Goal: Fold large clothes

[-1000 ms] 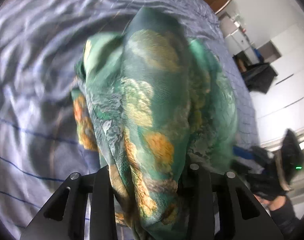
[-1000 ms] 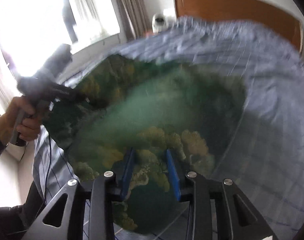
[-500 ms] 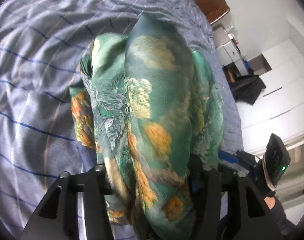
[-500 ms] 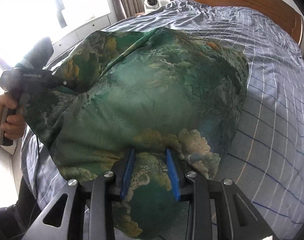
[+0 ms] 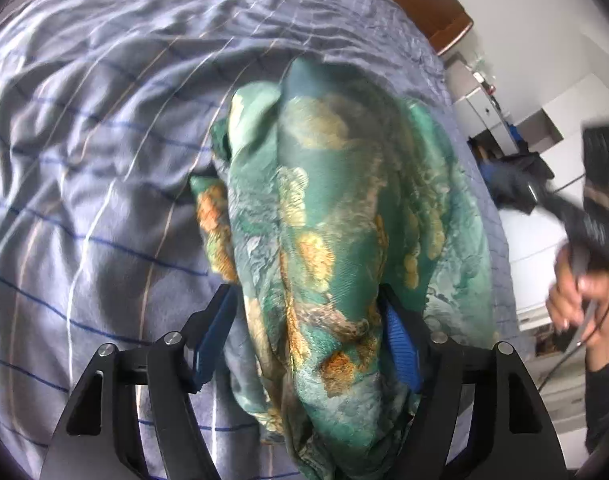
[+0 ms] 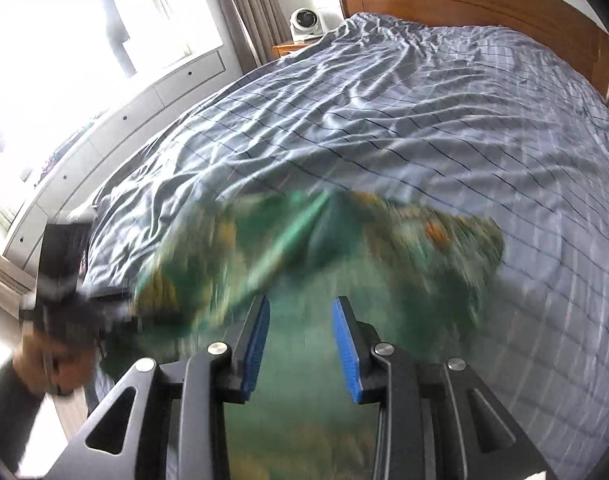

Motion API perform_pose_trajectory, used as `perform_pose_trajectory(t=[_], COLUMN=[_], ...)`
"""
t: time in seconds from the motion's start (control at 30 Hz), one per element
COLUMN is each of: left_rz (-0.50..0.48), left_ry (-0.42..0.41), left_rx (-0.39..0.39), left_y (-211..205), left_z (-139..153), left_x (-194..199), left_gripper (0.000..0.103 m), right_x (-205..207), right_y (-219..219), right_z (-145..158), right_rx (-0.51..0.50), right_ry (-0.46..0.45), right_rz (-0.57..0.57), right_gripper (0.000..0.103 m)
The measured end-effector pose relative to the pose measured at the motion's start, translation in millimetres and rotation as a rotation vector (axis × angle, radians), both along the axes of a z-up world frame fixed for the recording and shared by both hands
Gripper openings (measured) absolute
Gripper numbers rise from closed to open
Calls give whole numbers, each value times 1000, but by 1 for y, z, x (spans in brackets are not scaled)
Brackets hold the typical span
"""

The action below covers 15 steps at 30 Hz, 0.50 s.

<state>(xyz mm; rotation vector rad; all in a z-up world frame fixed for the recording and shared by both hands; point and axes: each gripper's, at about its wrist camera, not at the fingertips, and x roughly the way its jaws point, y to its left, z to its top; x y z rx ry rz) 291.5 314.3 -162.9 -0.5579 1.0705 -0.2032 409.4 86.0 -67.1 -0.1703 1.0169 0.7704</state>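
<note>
A large green garment (image 5: 344, 240) with gold and orange print lies bunched on the bed. In the left wrist view it passes between the fingers of my left gripper (image 5: 308, 312), whose jaws stand wide, with a gap between the left pad (image 5: 214, 336) and the cloth. In the right wrist view the garment (image 6: 312, 256) is blurred and lies below and ahead of my right gripper (image 6: 300, 320), whose blue pads (image 6: 256, 344) are apart with nothing pinched between them. The other gripper shows in each view: the right one (image 5: 592, 216) and the left one (image 6: 64, 292).
The bed carries a wrinkled blue-grey checked cover (image 6: 424, 120) with a wooden headboard (image 6: 464, 0) at the far end. A nightstand with a small white fan (image 6: 304, 20) and a bright window (image 6: 84, 40) stand at the left. White cabinets and dark clutter (image 5: 516, 168) are beyond the bed's right edge.
Both grippers have opened and let go of the garment. The right gripper has pulled back and the cloth has dropped lower onto the bed.
</note>
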Motion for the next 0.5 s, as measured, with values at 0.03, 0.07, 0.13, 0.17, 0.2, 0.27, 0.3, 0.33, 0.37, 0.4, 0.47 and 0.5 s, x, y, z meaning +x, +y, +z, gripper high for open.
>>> perform_pose_trajectory(t=[0.03, 0.07, 0.13, 0.17, 0.2, 0.27, 0.3, 0.33, 0.37, 0.4, 0.47, 0.5], left_rz=[3, 4, 7, 8, 9, 8, 4, 1, -1, -2, -2, -2], left_ry=[2, 5, 15, 21, 26, 41, 44, 43, 39, 36, 29, 26], left_rx=[-4, -6, 8, 18, 26, 46, 63, 72, 77, 78, 77, 78], left_y=[0, 0, 0, 0, 0, -1, -3, -4, -4, -3, -2, -2], left_z=[-4, -7, -13, -14, -14, -16, -17, -18, -17, -17, -17, -17], left_x=[0, 0, 1, 3, 3, 4, 6, 7, 8, 8, 7, 7], left_gripper=[73, 73, 73, 73, 73, 73, 73, 74, 75, 75, 75, 75], right_x=[11, 21, 36, 42, 46, 52, 51, 48, 46, 43, 31, 21], right_y=[15, 27, 48, 58, 64, 75, 79, 81, 83, 82, 73, 64], right_z=[-5, -12, -32, -43, -55, -86, -98, -101, -99, -94, -79, -71], right_rx=[-15, -23, -33, -41, -55, -132, -164, -182, -188, -188, -174, -154], right_ry=[0, -1, 17, 42, 67, 95, 88, 67, 50, 38, 11, -4], right_rz=[-4, -14, -39, -57, -66, -65, -59, -58, -55, -52, -21, 5], right_gripper=[34, 34, 34, 35, 35, 35, 35, 35, 35, 35, 35, 35])
